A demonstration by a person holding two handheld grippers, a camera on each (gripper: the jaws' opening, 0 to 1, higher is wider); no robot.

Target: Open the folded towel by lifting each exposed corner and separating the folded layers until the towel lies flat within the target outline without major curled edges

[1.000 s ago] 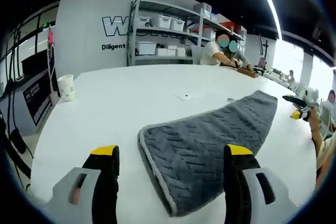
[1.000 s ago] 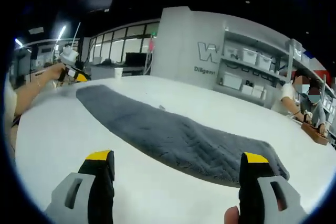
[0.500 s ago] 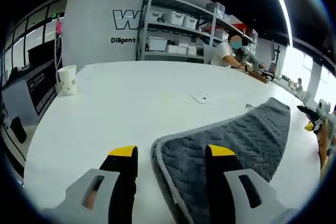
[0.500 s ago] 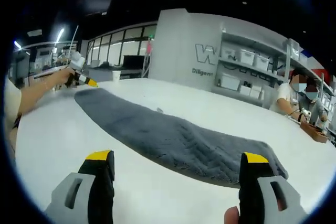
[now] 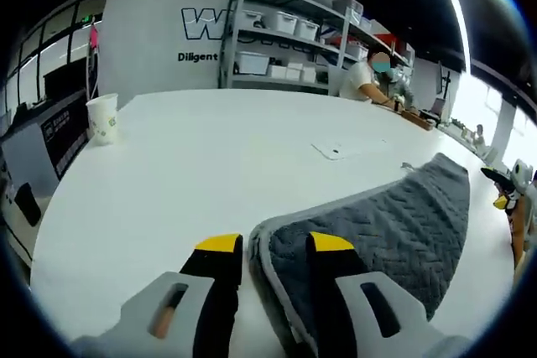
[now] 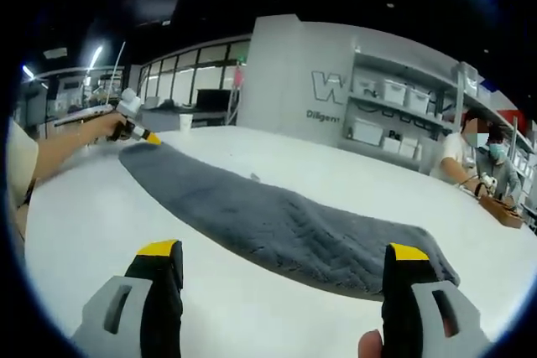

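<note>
A grey quilted towel (image 5: 394,224) lies folded in a long strip on the white table (image 5: 193,173). In the left gripper view its bordered corner sits between my left gripper (image 5: 275,245), whose yellow-tipped jaws are pinched on it. In the right gripper view the towel (image 6: 277,224) runs from near the right jaw away to the far left, where the left gripper (image 6: 138,130) sits at its end in a person's hand. My right gripper (image 6: 284,249) stands wide open just short of the towel, holding nothing. It also shows at the right edge of the left gripper view (image 5: 506,194).
A paper cup (image 5: 102,117) stands near the table's left edge. A small white card (image 5: 334,152) lies mid-table beyond the towel. Shelves with bins (image 5: 285,48) line the back wall, and a person (image 5: 369,81) sits at the far side.
My left gripper's jaws have drawn together from wide open onto the towel's corner, with the camera moving closer. The right gripper has stayed open and still.
</note>
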